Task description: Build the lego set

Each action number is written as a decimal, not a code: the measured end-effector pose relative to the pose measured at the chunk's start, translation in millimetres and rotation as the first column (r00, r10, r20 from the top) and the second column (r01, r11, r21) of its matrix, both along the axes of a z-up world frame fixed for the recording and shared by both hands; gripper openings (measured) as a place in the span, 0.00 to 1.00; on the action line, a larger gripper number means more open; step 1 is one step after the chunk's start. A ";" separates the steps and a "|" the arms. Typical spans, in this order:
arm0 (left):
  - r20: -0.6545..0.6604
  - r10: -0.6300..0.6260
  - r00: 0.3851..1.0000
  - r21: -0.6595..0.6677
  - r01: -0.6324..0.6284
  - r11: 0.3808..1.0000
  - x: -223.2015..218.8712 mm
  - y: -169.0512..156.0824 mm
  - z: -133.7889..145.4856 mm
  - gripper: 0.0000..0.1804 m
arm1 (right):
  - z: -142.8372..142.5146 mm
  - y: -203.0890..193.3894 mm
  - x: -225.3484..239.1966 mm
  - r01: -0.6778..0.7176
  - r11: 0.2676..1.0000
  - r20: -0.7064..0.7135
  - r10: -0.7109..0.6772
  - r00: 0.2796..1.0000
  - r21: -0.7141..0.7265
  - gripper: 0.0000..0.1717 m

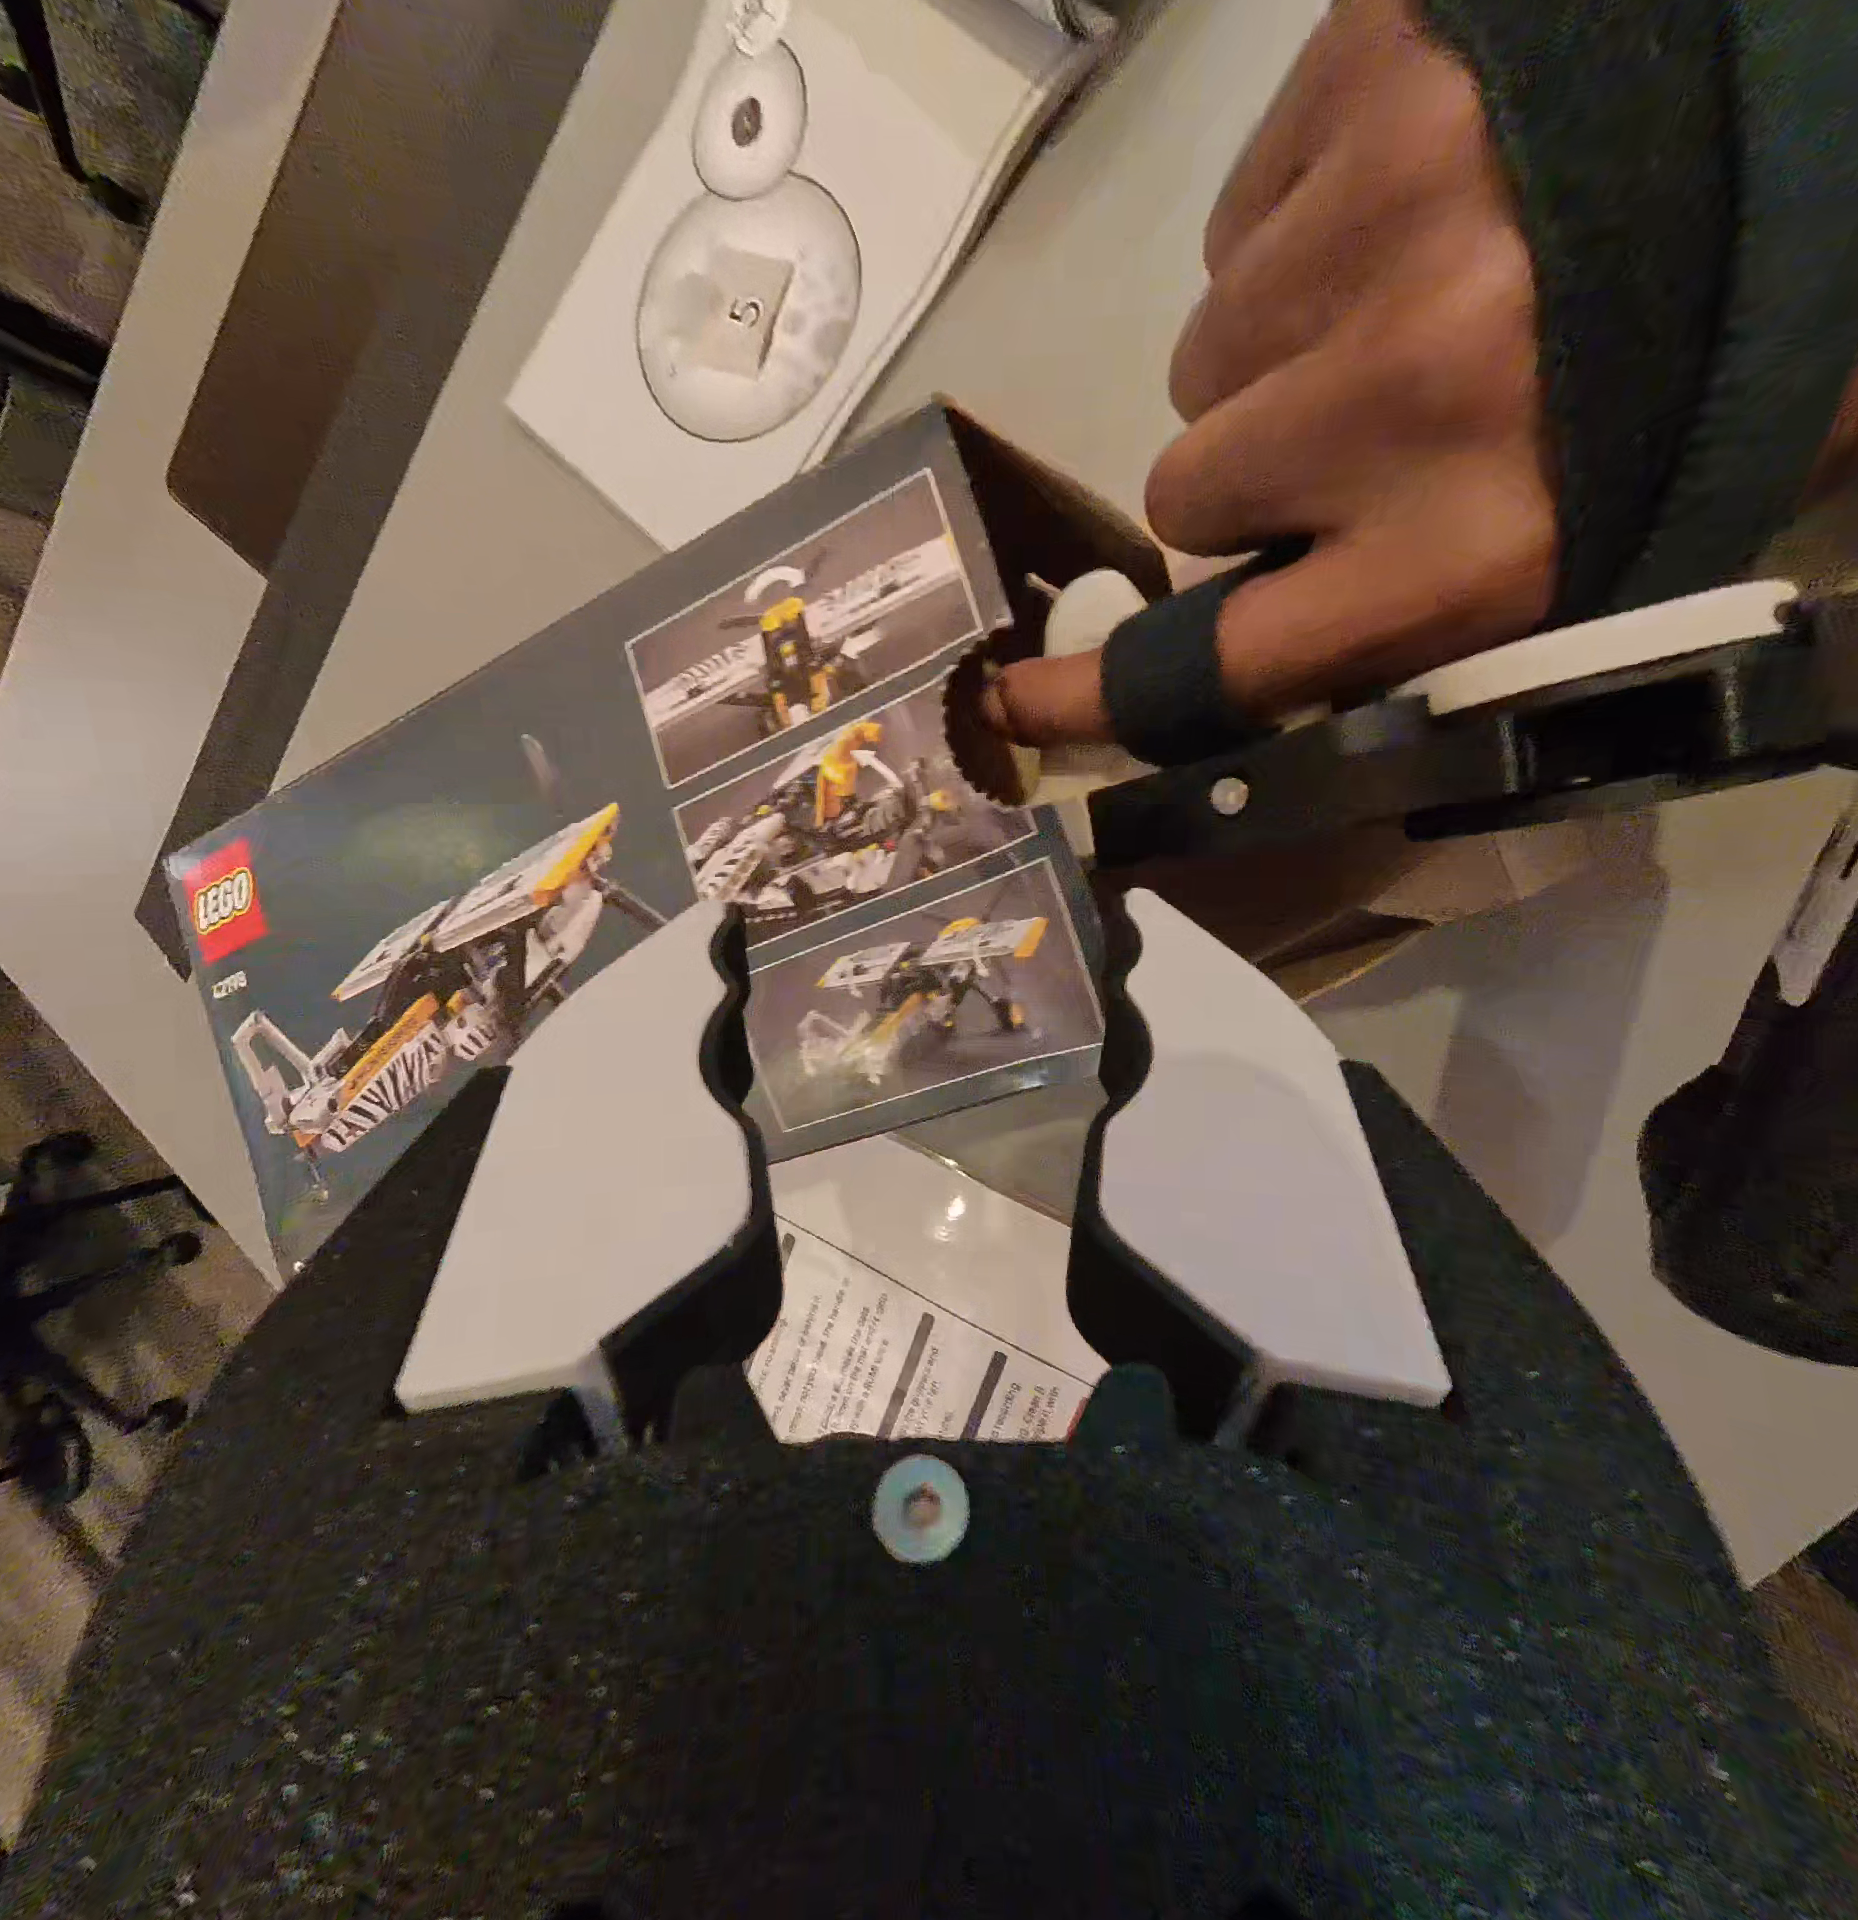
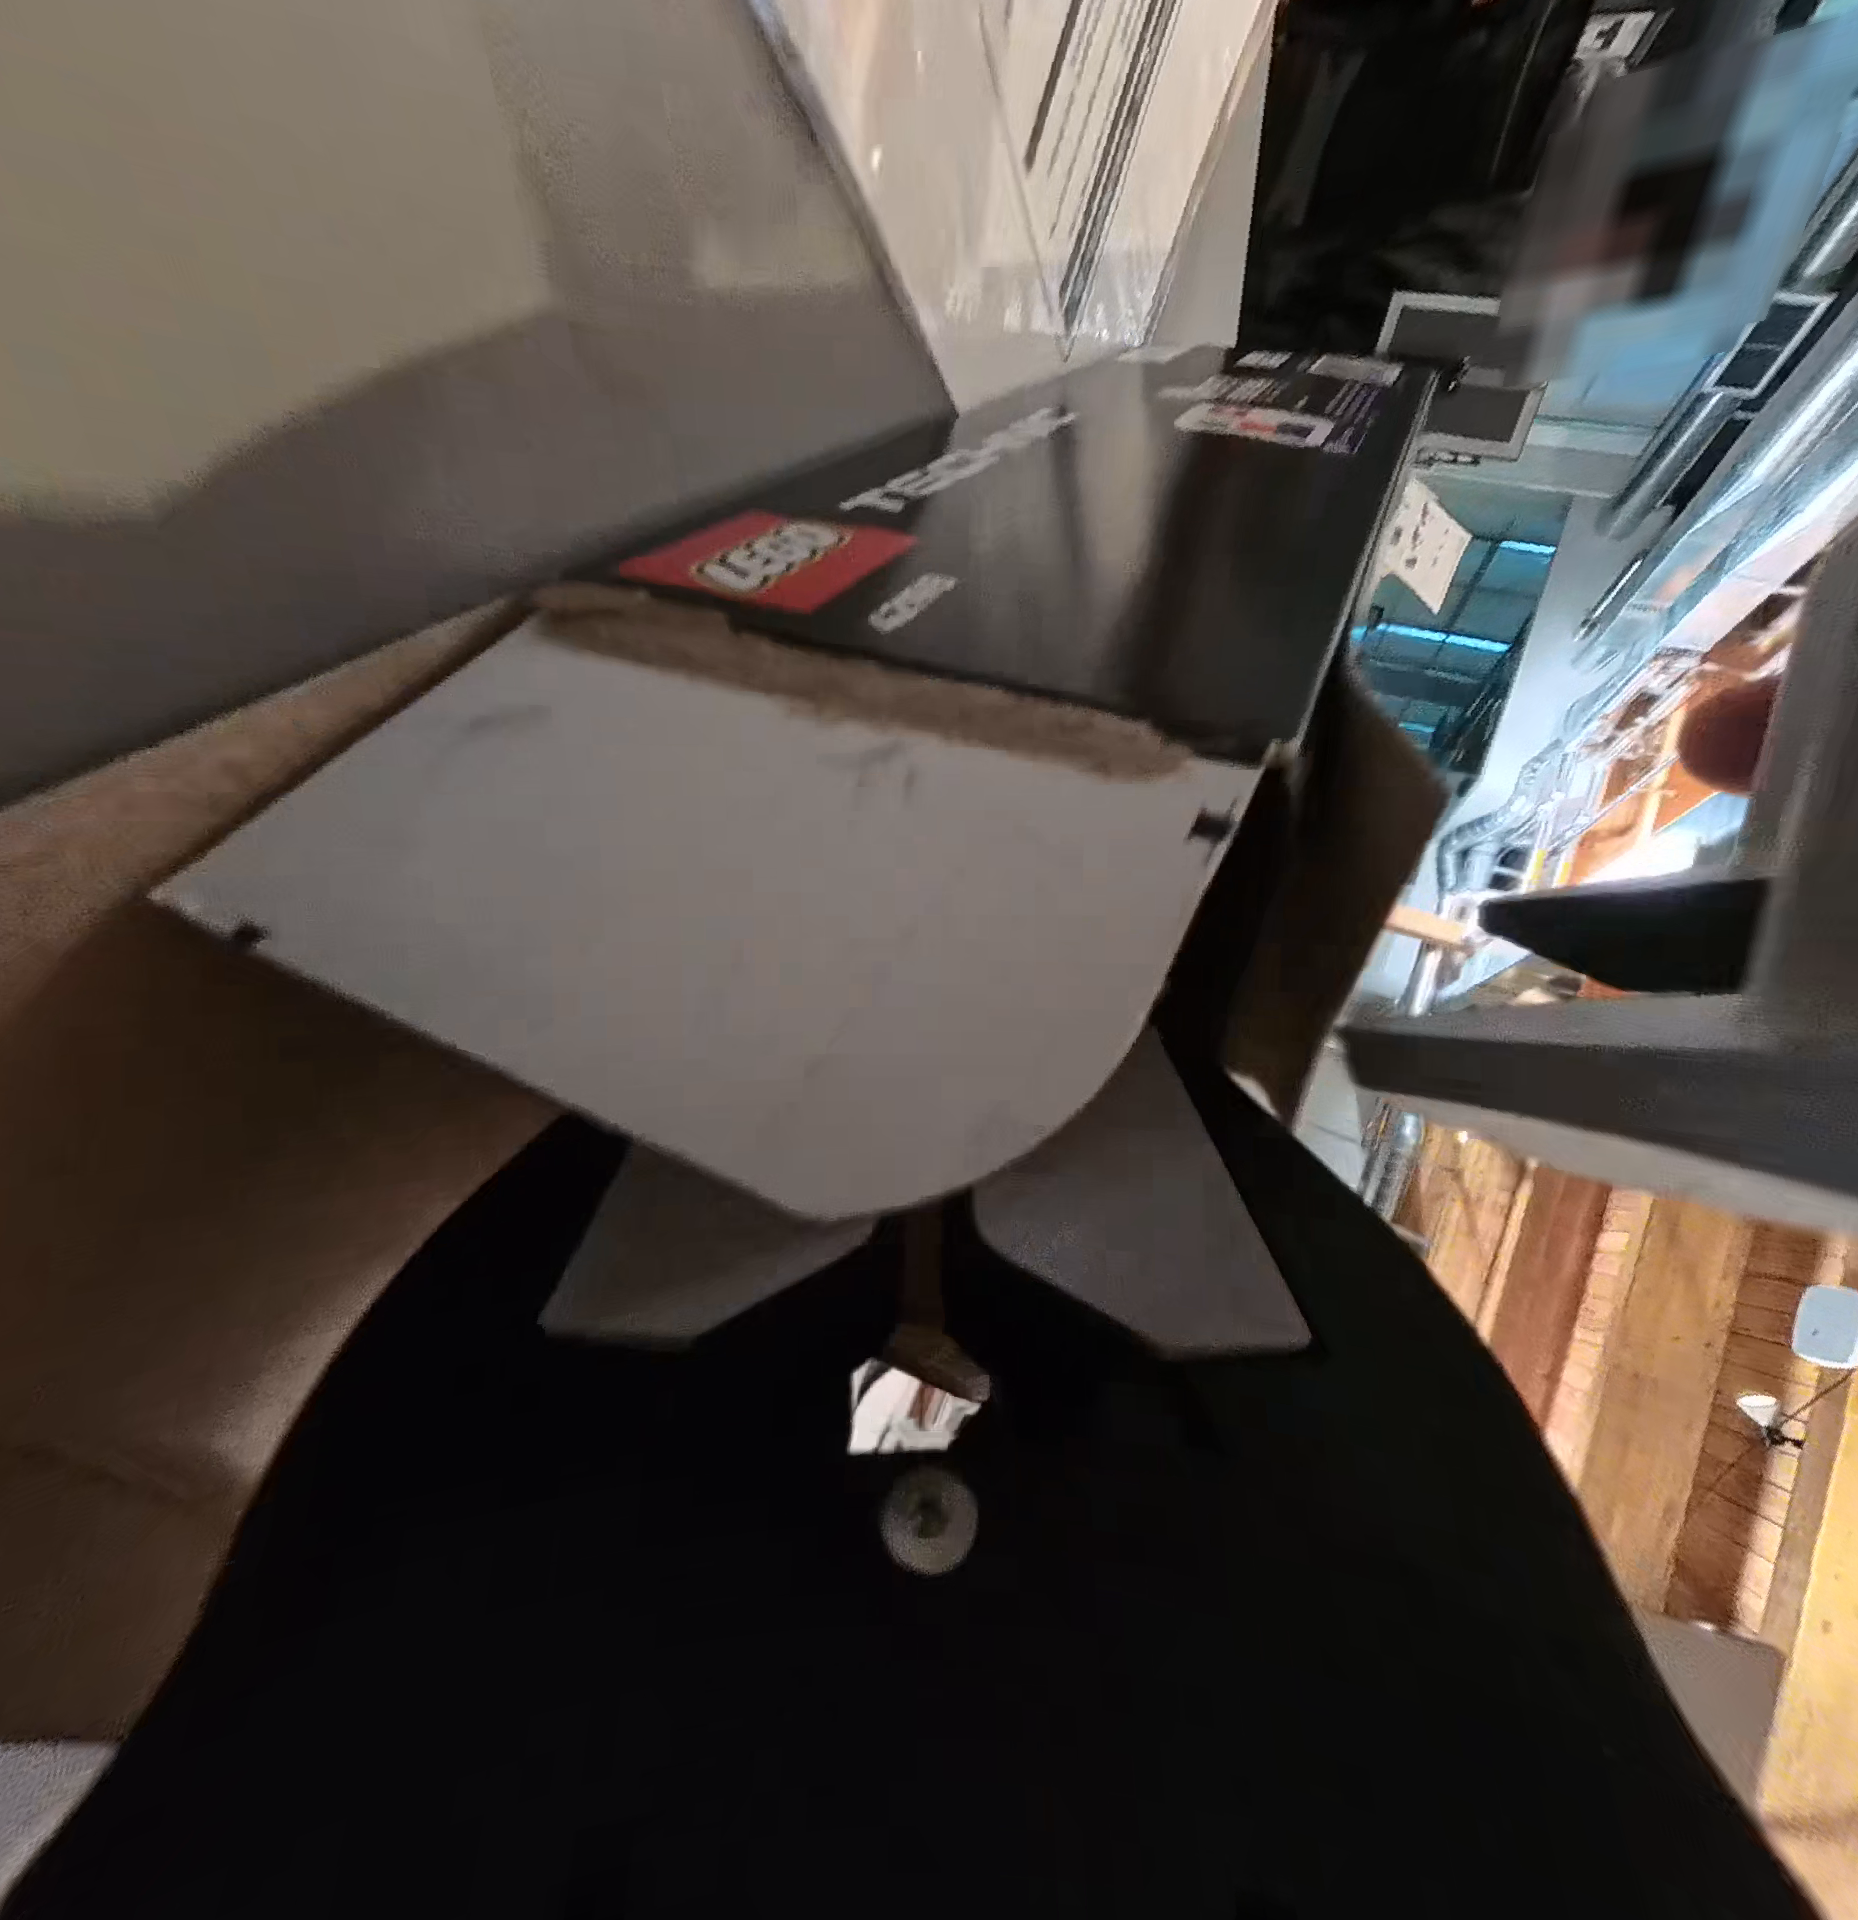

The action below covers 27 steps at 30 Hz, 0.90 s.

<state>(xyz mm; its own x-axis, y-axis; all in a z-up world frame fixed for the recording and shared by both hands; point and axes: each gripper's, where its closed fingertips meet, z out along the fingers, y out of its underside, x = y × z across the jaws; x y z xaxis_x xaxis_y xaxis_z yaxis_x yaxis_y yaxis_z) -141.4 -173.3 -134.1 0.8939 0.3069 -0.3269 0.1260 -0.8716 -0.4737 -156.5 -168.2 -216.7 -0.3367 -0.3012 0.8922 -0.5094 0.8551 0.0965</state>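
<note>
Black and white up close: your left hand-held gripper (image 1: 920, 935) has its 2 fingers spread. Nothing is pinched. They frame the near corner of the toy box (image 1: 468, 831), which lies beyond them and runs on behind the left finger. Under the gap a printed sheet (image 1: 904, 1340) lies on the pale desk (image 1: 104, 675).

Past that, the box shows its picture side, with the open end pointing right. There your right hand-held gripper (image 1: 1076, 691) is at the mouth of the box, its white fingers apart on either side of a brown, saw-edged flap (image 1: 982, 727). A finger of your right hand (image 1: 1351, 416) touches that flap too. In the right wrist view a pale flap (image 2: 696, 883) covers the fingertips, so you can't see there whether the pads press on anything.

Farther off lies a white booklet (image 1: 759, 260).

What I would watch:
- Nothing appears to pin the box, so a push or pull at the flap would probably slide or swing it on the smooth desk.
- The flap is thin card with a ragged edge already. Force off its fold line could tear or crease it.
- With the pads hidden, you could close on the wrong layer.
</note>
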 end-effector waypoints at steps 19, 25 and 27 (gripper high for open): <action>-0.398 0.145 0.906 -0.494 -0.345 0.798 -32.8 -19.2 -22.0 0.31 | -17.9 45.5 -3.5 0.231 0.972 0.038 -0.232 0.972 0.036 0.02; -0.360 0.188 0.914 -0.525 -0.365 0.769 -38.5 -12.8 -25.6 0.32 | -24.4 36.1 -0.7 0.239 0.970 0.054 -0.241 0.969 0.041 0.02; -0.360 0.194 0.912 -0.537 -0.373 0.757 -44.5 -12.0 -27.5 0.32 | -26.5 35.3 -1.2 0.250 0.967 0.048 -0.252 0.967 0.041 0.01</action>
<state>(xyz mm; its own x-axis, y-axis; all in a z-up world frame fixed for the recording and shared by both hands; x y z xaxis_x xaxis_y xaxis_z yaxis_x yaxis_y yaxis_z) -186.0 -185.3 -161.7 0.6461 0.2013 -0.7362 0.3601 -0.9309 0.0615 -157.8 -133.0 -243.2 -0.4513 -0.2311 0.8619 -0.2839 0.9529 0.1068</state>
